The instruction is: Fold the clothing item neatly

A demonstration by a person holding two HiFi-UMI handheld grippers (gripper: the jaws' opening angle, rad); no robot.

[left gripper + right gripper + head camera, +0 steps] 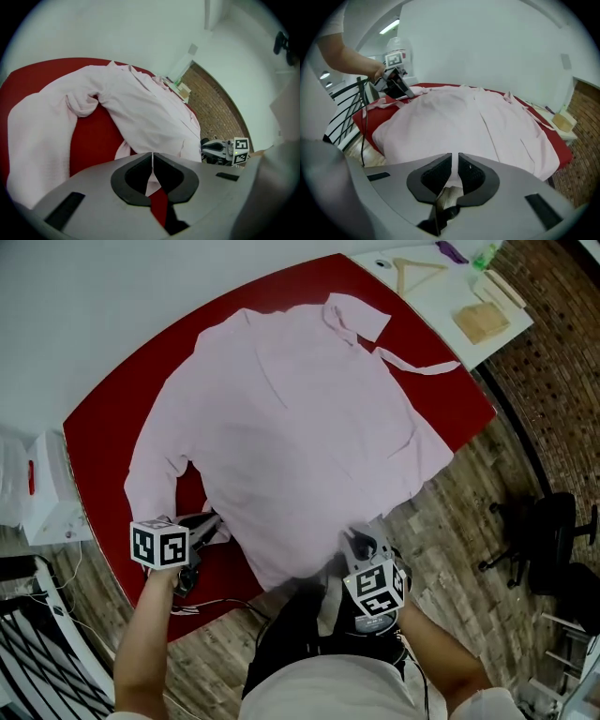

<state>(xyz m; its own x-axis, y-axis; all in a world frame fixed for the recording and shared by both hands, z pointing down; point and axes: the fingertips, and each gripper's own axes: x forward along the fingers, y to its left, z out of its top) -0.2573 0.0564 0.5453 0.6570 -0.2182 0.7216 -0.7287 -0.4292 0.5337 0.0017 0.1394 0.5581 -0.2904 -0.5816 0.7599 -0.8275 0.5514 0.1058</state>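
The shirt point(291, 427) lies spread over the red desk point(112, 399). Its collar point(354, 317) is at the far side and its hem hangs over the near edge in front of me. One sleeve point(155, 460) runs down the left side toward my left gripper point(208, 529).

My left jaws are pressed together, with a thin fold of the pink cloth caught between them. The cloth rises from there in a rumpled ridge, and bare red desk shows just beside it.

My right gripper point(358, 542) sits at the near edge by the hem. Its jaws are all but together, and a sliver of the pale cloth fills the narrow slit between the pads. From there the shirt's back stretches away smooth.

Beyond the far corner a white desk point(441, 306) carries a hanger point(417, 270) and a wooden block point(481, 321). A black chair point(544, 531) stands on the wood floor point(450, 521) to my right.
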